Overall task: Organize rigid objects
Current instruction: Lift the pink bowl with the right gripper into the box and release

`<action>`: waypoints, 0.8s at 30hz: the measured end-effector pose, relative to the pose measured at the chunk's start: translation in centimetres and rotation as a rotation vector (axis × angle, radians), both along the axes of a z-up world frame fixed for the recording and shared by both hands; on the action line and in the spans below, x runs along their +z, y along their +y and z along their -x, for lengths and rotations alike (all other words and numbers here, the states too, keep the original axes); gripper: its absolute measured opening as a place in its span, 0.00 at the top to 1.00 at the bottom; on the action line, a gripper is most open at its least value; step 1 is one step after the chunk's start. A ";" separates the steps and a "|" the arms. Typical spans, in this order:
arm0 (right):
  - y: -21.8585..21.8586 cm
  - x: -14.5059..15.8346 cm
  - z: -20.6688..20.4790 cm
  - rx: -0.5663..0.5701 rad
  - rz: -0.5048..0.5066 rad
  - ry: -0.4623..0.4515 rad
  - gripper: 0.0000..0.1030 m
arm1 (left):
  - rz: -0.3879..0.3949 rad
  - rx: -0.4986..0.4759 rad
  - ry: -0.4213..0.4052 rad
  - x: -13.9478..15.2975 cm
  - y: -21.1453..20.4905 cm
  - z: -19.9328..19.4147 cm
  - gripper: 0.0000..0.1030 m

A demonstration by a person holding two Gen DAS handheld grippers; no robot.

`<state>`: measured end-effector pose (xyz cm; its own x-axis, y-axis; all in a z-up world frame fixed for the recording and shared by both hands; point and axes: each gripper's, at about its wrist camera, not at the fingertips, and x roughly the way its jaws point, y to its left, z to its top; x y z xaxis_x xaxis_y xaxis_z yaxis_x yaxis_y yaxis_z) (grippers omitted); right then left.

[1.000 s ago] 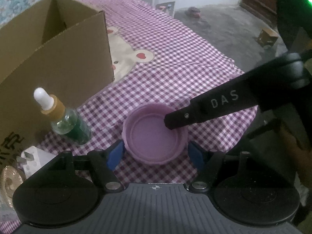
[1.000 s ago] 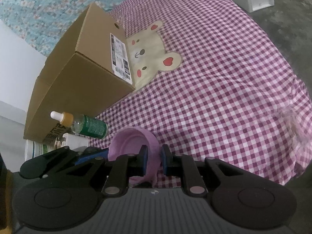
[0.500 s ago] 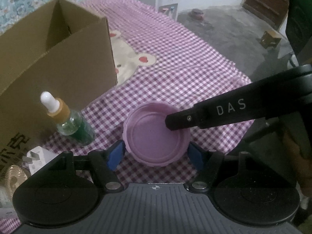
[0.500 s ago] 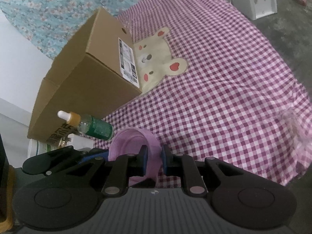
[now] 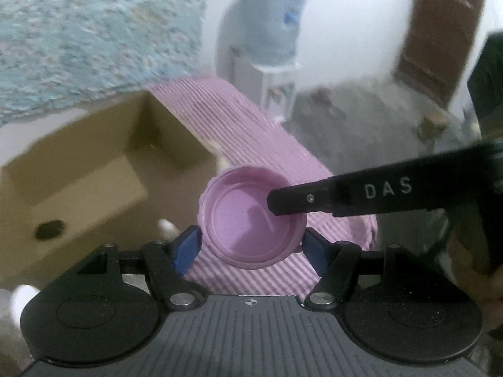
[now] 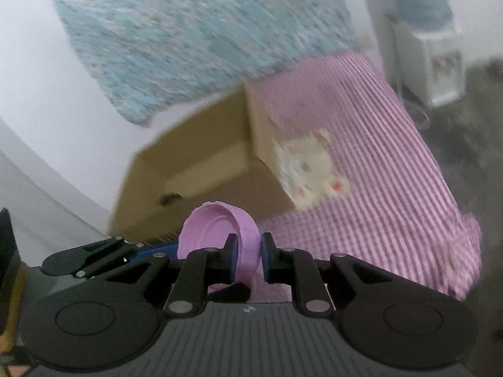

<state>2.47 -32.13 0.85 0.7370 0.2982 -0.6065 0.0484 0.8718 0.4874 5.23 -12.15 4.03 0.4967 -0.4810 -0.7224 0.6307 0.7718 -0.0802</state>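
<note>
While both pics are blurred, the pink lid [image 5: 251, 220] sits gripped across its width by the left gripper [image 5: 251, 245], pads on its rim at 9 & 3 o'clock. The right gripper [image 6: 246, 259] pinches the lid's wall, fingers nearly together. Open cardboard box [image 5: 94, 182] lies at 10 o'clock, on the checked cloth [image 6: 393, 172].

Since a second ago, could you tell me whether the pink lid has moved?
Yes. The pink lid has been lifted off the checked cloth, now level with the cardboard box opening.

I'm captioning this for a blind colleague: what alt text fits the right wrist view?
The right claw pinches the rim of a pink plastic lid, held above a purple checked tablecloth. Behind it sits an open cardboard box; the left claw's blue pad touches the lid's far side. The picture is motion-blurred.
</note>
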 end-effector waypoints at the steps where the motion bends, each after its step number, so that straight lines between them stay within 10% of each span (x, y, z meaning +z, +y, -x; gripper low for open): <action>1: 0.4 0.9 -0.5 0.019 0.005 -0.027 0.84 | 0.016 0.025 -0.009 0.8 0.9 -0.4 0.32; 10: 7.7 6.4 -11.4 0.276 0.010 -0.094 0.83 | 0.006 0.228 -0.024 4.1 7.7 -7.0 0.32; 24: 13.4 -0.5 -29.9 0.456 -0.073 0.337 0.84 | -0.134 0.301 0.254 -2.8 10.5 -18.3 0.32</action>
<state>32.35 -18.73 0.39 0.2931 0.5910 -0.7515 -0.1618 0.8054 0.5703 23.55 -1.64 1.23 0.3990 -0.2348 -0.8864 0.3482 0.9330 -0.0904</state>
